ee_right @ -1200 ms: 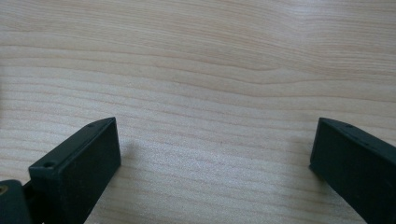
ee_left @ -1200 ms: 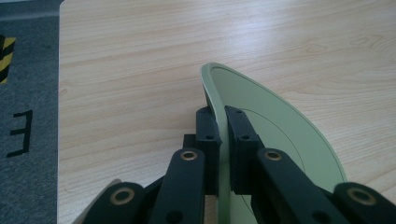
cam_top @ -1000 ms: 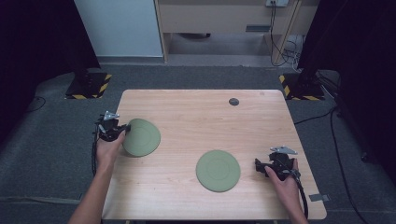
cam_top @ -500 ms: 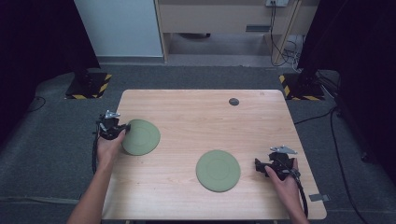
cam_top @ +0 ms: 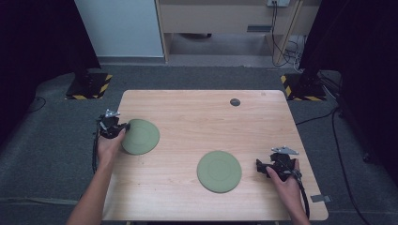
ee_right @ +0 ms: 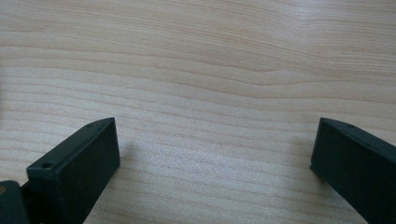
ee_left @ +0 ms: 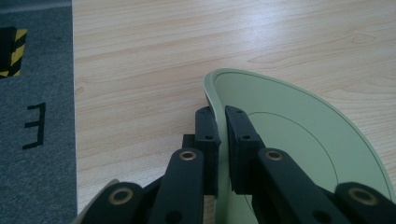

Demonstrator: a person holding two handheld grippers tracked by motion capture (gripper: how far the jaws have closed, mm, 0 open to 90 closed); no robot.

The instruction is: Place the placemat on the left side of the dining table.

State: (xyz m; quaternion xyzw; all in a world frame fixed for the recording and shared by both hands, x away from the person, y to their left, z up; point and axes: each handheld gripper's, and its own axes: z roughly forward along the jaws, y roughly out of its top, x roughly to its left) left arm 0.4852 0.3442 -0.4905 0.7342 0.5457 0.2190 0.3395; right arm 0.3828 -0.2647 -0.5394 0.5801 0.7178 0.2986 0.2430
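Two flat green plates are on the wooden table (cam_top: 197,117). My left gripper (cam_top: 123,127) is shut on the left rim of the left plate (cam_top: 141,137), near the table's left edge. In the left gripper view the jaws pinch the thin rim of that plate (ee_left: 289,126), one pad on each face, and my left gripper (ee_left: 222,122) has no gap beyond the rim. The second plate (cam_top: 219,171) lies flat near the front middle. Just to its right, my right gripper (cam_top: 259,165) stands open and points at it. In the right gripper view, only bare wood lies between my right gripper's (ee_right: 215,154) jaws.
A small dark round disc (cam_top: 235,101) sits near the table's far edge. Grey carpet surrounds the table, with yellow-and-black striped stand bases (cam_top: 89,86) at the back left and back right (cam_top: 305,89). Cables run along the floor on the right.
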